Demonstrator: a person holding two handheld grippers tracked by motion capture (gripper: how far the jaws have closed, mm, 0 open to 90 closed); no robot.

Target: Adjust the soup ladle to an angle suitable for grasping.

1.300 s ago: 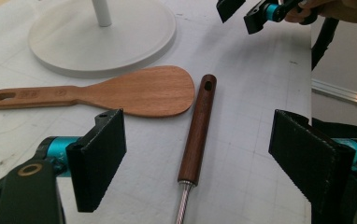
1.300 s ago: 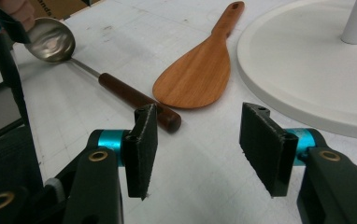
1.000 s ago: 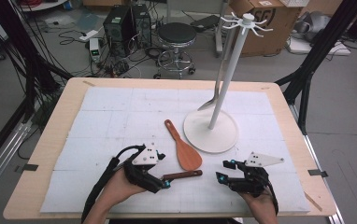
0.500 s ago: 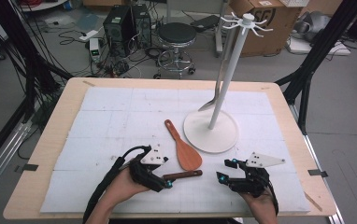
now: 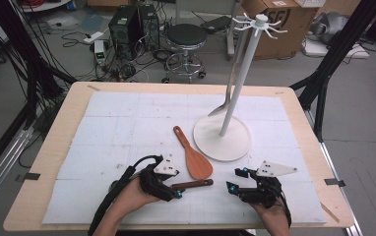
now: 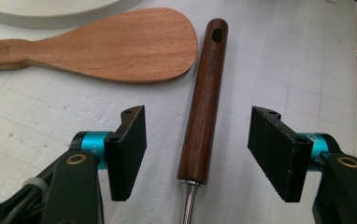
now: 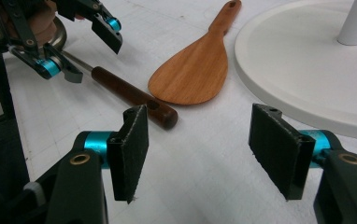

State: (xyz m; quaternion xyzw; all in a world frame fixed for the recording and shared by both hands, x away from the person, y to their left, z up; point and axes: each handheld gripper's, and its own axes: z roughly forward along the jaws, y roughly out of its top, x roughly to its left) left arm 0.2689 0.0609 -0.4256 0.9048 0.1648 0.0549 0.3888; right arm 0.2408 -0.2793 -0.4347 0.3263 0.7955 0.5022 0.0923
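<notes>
Dark-wood utensil handle (image 6: 203, 107) lies flat on the white mat (image 5: 127, 128), between the left gripper (image 6: 196, 151) jaws, which have just been closing, untouched; right gripper (image 7: 200, 151) jaws spread, empty.

A dark wooden-handled utensil (image 6: 204, 102) lies flat on the white mat, just beside the wooden spatula (image 6: 120, 44).

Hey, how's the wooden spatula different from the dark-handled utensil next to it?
The spatula is light reddish wood all through, with a broad flat blade; the utensil shows a dark brown round handle joined to a metal shank. The spatula lies free of both grippers, while the utensil's handle sits between the left gripper's jaws, which have just been closing and do not yet touch it. Both lie flat on the white mat, and each handle end has a hanging hole.
</notes>
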